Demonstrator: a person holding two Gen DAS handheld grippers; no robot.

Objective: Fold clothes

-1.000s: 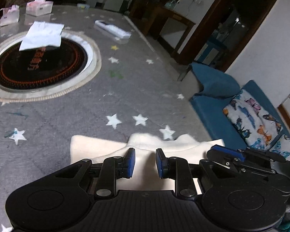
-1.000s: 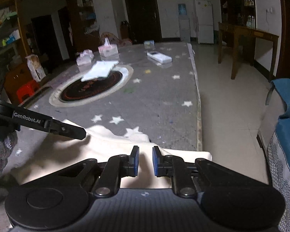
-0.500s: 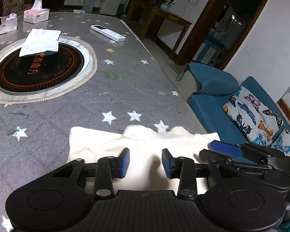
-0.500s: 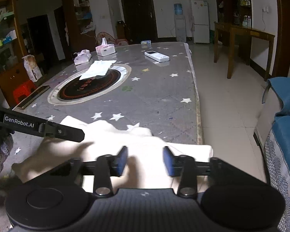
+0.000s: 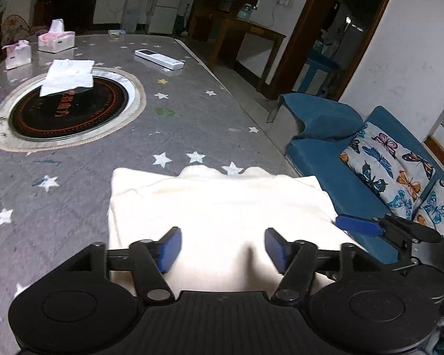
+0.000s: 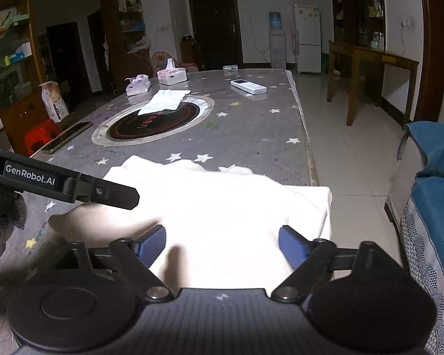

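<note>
A cream garment lies folded on the near end of the grey star-patterned table, its right edge hanging over the table side. My left gripper is open just above the garment's near part, holding nothing. My right gripper is also open above the garment, empty. The right gripper's blue fingertip shows in the left wrist view. The left gripper's black finger shows in the right wrist view.
A round black induction plate with a white folded cloth sits mid-table. Tissue boxes and a white remote lie farther back. A blue sofa with butterfly cushions stands right of the table. A phone lies at the left edge.
Both grippers opened from nearly shut to wide open and let go of the garment. Both drew back and rose slightly; the garment now lies flat.
</note>
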